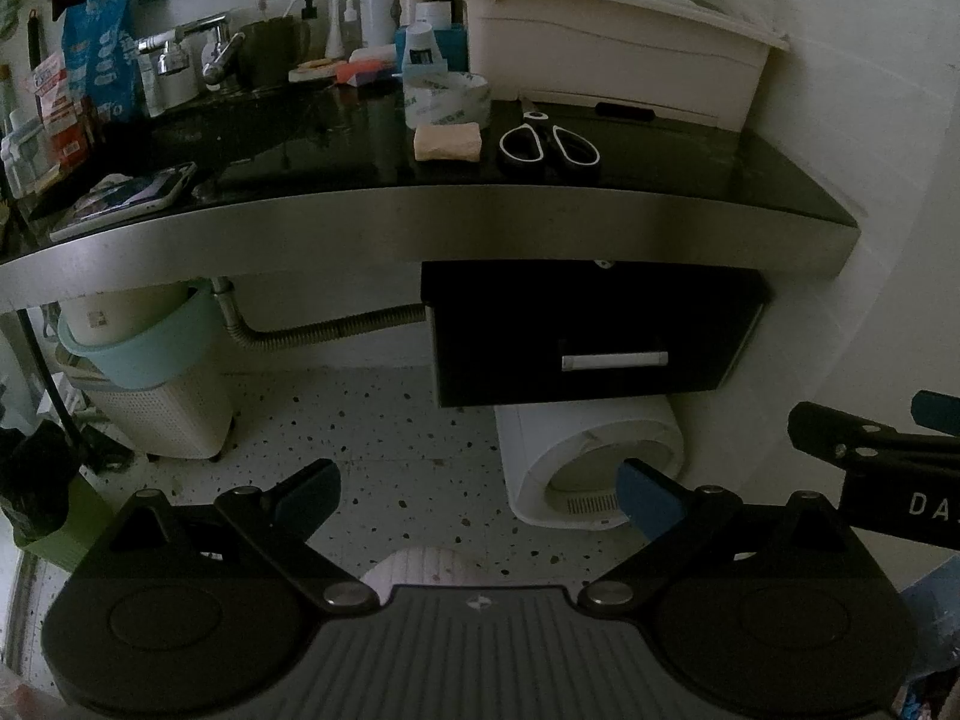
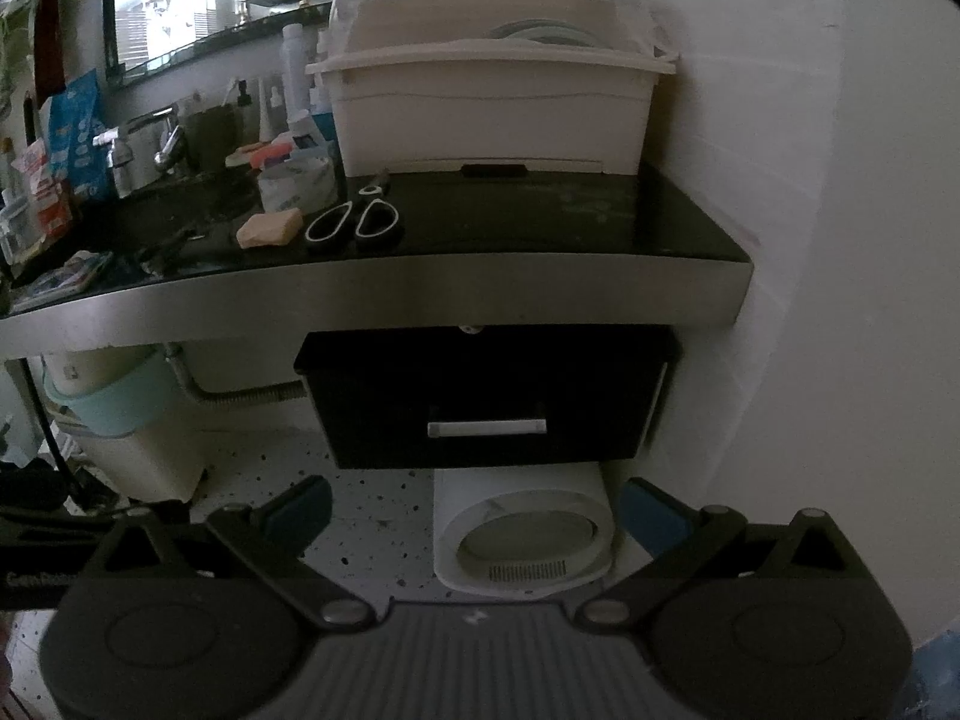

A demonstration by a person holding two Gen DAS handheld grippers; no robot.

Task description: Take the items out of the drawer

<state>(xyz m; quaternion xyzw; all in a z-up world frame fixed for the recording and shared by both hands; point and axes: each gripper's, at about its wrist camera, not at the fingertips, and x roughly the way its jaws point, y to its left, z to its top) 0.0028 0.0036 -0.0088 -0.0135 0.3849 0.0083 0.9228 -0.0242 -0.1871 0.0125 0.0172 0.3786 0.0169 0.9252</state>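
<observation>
A black drawer (image 1: pixel 588 330) with a silver bar handle (image 1: pixel 614 360) hangs shut under the dark countertop (image 1: pixel 690 180); it also shows in the right wrist view (image 2: pixel 480 396) with its handle (image 2: pixel 487 427). Its contents are hidden. My left gripper (image 1: pixel 480 498) is open and empty, well in front of and below the drawer. My right gripper (image 2: pixel 474 516) is open and empty, facing the drawer from a short way off; part of it shows at the right edge of the left wrist view (image 1: pixel 870 450).
On the counter lie scissors (image 1: pixel 549 144), a beige sponge (image 1: pixel 447 143), a tape roll (image 1: pixel 444 97), a white dish rack (image 1: pixel 606 54) and bottles by the tap (image 1: pixel 198 48). A white round-fronted appliance (image 2: pixel 522 534) stands on the floor under the drawer. A mint basket (image 1: pixel 144 336) hangs left.
</observation>
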